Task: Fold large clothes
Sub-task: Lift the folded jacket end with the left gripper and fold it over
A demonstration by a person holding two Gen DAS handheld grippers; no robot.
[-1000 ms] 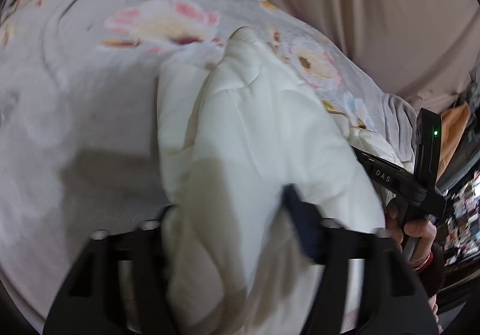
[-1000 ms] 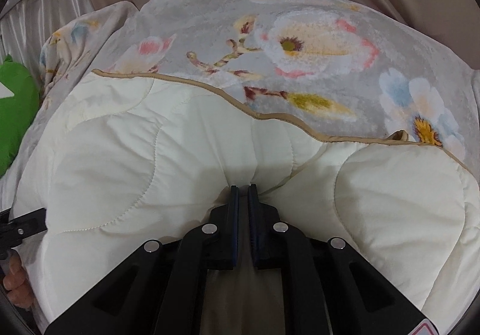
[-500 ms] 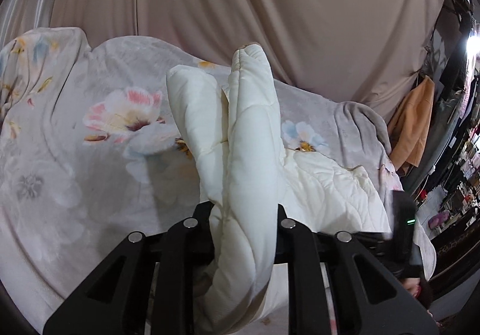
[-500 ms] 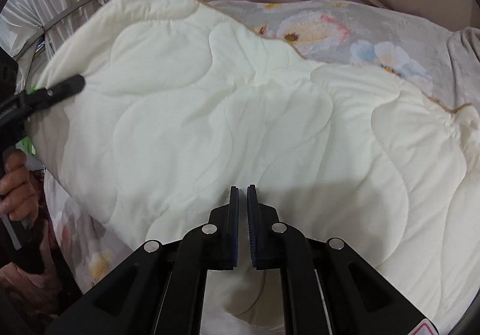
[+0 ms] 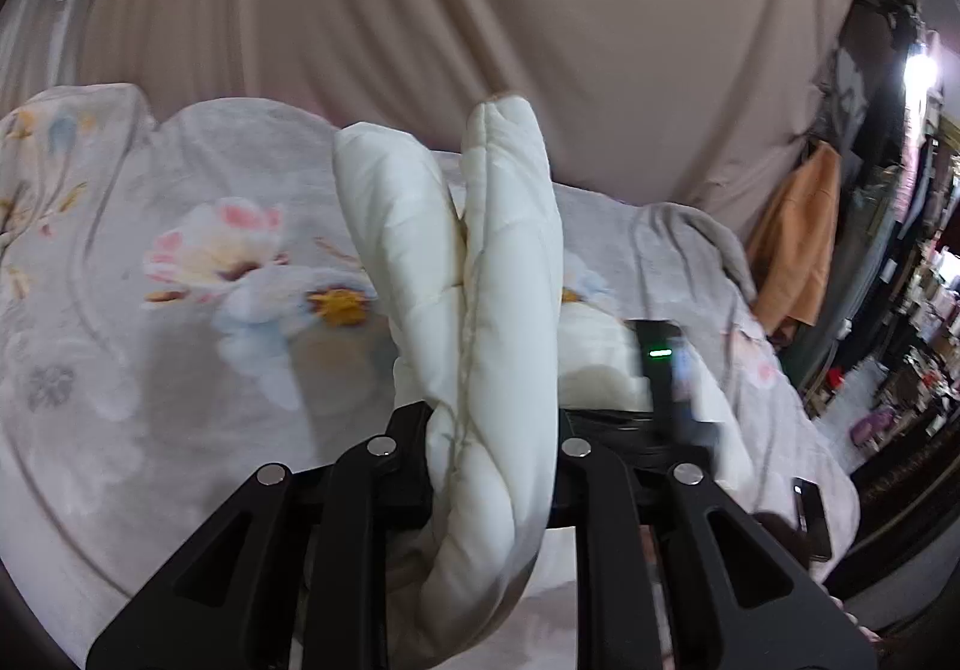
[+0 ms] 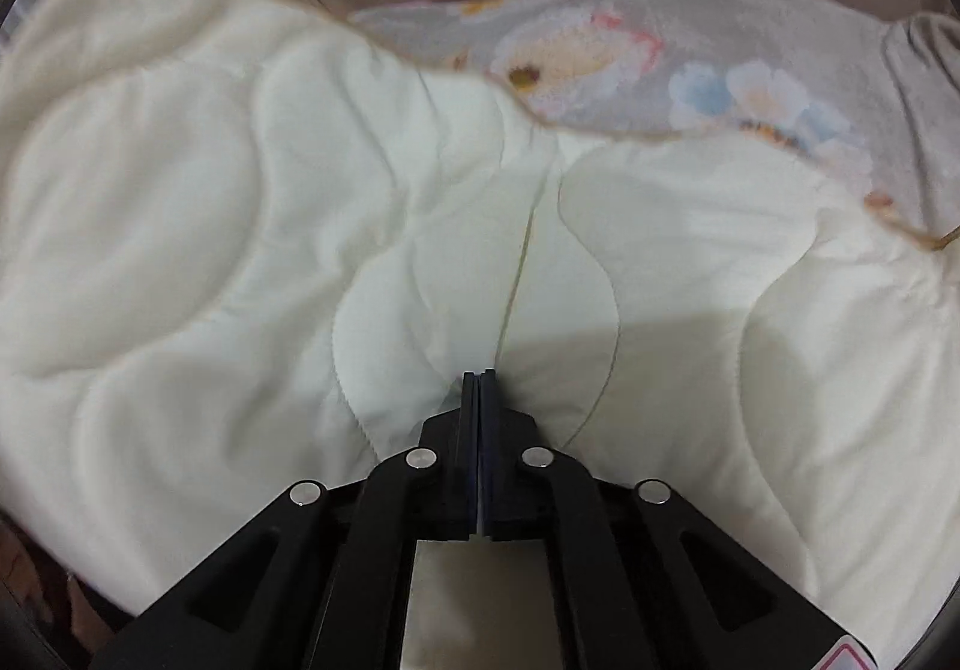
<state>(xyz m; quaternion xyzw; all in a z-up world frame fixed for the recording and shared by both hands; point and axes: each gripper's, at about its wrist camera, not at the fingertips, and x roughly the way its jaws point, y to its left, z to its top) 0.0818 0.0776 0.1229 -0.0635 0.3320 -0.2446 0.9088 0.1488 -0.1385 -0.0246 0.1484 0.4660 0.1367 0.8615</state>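
The left tool [image 5: 492, 442] has a thick doubled wad of the cream quilted piece [image 5: 480, 274] clamped between its fingers, jaws spread only as wide as the padding forces them. Two plump folds stand up out of the grip, side by side and touching, rising in front of the beige curtain [image 5: 480, 10]. All of this hangs above the bed [image 5: 120, 358] with its grey floral cover, the pink and white blossom print showing to the left of the quilted piece.

To the right of that piece, low down, the other tool's body shows, blurred, with a green light [image 5: 660, 352] glowing. Further right, an orange cloth [image 5: 798, 250] hangs at the bed's far side, and a dark phone [image 5: 811, 511] lies near the bed's right edge.

From the right wrist, the right tool [image 6: 479, 376] has its fingers pressed all but together, pinching a thin ridge of the quilted piece [image 6: 240, 250] right at the tips. The fabric spreads wide ahead of it, wavy stitching across it, a tan trim [image 6: 420, 64] running along its far edge, with the floral bed cover [image 6: 720, 70] beyond that trim.
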